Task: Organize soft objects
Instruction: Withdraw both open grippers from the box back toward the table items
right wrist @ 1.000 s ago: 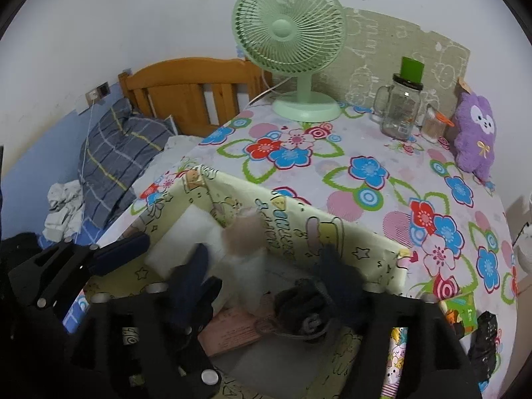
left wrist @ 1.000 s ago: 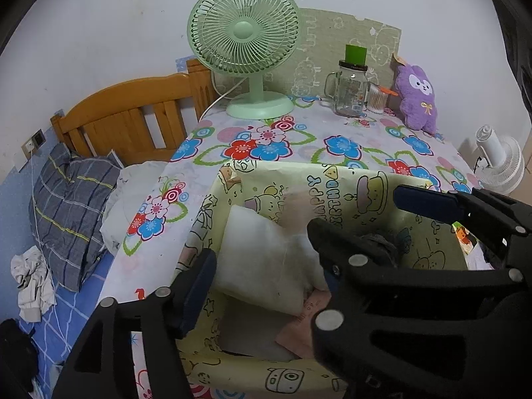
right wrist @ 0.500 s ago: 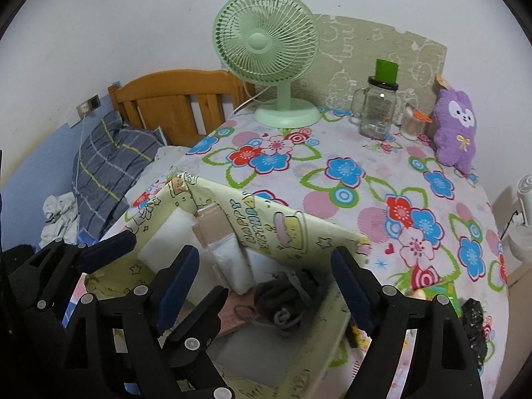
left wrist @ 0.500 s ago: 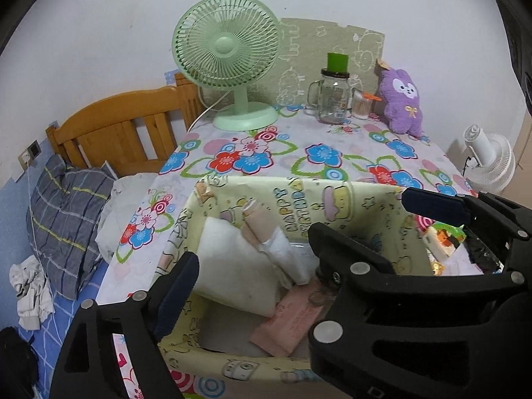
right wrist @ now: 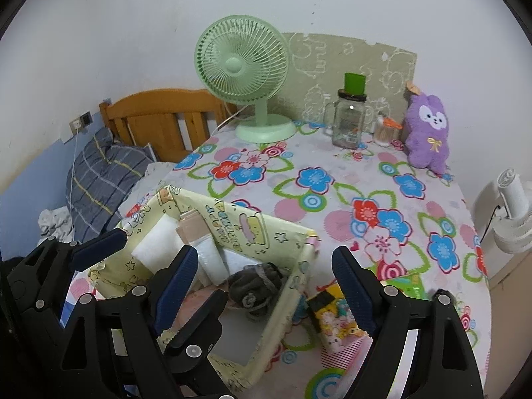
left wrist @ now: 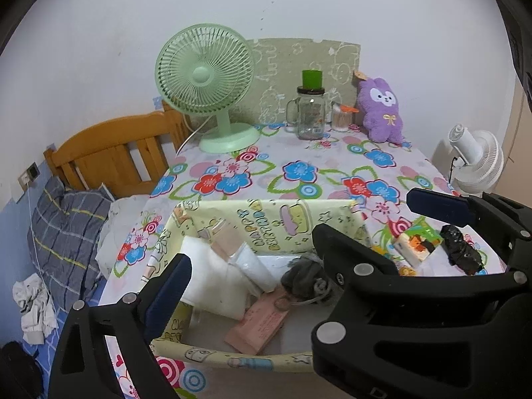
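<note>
A yellow cartoon-print fabric box (left wrist: pixel 266 222) (right wrist: pixel 252 229) sits at the near left of the floral table. Inside lie a white folded cloth (left wrist: pixel 212 276) (right wrist: pixel 156 246), a rolled beige and white piece (left wrist: pixel 246 259) (right wrist: pixel 202 242), a dark grey drawstring pouch (left wrist: pixel 302 279) (right wrist: pixel 256 282) and a pink card (left wrist: pixel 259 326). My left gripper (left wrist: pixel 292 249) is open and empty above the box; its fingers (right wrist: pixel 99 249) show in the right wrist view. My right gripper (right wrist: pixel 266 286) is open and empty over the box's right wall.
A green fan (left wrist: pixel 209 79), a glass jar with a green lid (left wrist: pixel 311 113) and a purple plush (left wrist: pixel 382 109) stand at the table's back. Tissue packets (left wrist: pixel 415 242) (right wrist: pixel 332 316) and a black bundle (left wrist: pixel 462 252) lie right of the box. A bed (left wrist: pixel 66 226) is left, a white fan (left wrist: pixel 478 163) right.
Both grippers have pulled back and up from inside the box. The rolled piece and the grey pouch now lie released in the box. The right gripper has opened wide.
</note>
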`<state>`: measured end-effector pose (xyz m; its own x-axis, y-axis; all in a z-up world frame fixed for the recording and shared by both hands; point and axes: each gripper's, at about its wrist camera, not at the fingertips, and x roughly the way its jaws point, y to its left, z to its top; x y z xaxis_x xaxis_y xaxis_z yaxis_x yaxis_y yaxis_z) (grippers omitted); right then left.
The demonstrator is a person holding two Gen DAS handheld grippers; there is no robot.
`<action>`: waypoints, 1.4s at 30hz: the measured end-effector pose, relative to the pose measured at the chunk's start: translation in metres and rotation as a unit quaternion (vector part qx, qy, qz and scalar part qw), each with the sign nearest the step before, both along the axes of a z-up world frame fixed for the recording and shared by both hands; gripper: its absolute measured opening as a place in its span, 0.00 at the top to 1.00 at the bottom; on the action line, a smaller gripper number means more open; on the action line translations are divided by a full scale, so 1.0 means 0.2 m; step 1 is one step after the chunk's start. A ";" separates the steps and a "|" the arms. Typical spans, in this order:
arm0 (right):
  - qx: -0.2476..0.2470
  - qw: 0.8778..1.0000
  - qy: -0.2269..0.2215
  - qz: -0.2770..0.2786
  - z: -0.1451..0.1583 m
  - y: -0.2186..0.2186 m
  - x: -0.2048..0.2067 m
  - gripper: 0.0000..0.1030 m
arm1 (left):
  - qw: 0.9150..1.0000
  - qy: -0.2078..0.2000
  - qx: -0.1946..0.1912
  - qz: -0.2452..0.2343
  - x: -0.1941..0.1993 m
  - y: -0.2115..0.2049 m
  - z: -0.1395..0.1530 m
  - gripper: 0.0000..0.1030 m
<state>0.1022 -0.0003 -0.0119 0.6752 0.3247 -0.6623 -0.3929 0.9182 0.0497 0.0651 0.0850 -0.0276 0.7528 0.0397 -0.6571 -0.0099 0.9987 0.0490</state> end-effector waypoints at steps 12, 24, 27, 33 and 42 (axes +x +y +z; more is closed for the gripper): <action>0.019 0.998 -0.037 -0.046 0.09 -0.20 -0.10 0.09 | 0.999 -0.025 0.002 -0.027 -0.06 -0.17 0.09 0.07; 0.029 0.995 -0.055 -0.075 0.13 -0.41 -0.18 0.05 | 0.998 -0.040 0.003 -0.049 -0.11 -0.35 0.14 0.07; 0.029 0.995 -0.058 -0.079 0.13 -0.44 -0.19 0.04 | 0.998 -0.042 0.002 -0.054 -0.12 -0.38 0.14 0.07; 0.027 0.993 -0.063 -0.091 0.12 -0.52 -0.22 0.04 | 0.997 -0.041 -0.002 -0.064 -0.13 -0.46 0.12 0.07; 0.026 0.992 -0.063 -0.109 0.08 -0.62 -0.23 0.04 | 0.996 -0.036 -0.007 -0.076 -0.13 -0.55 0.09 0.07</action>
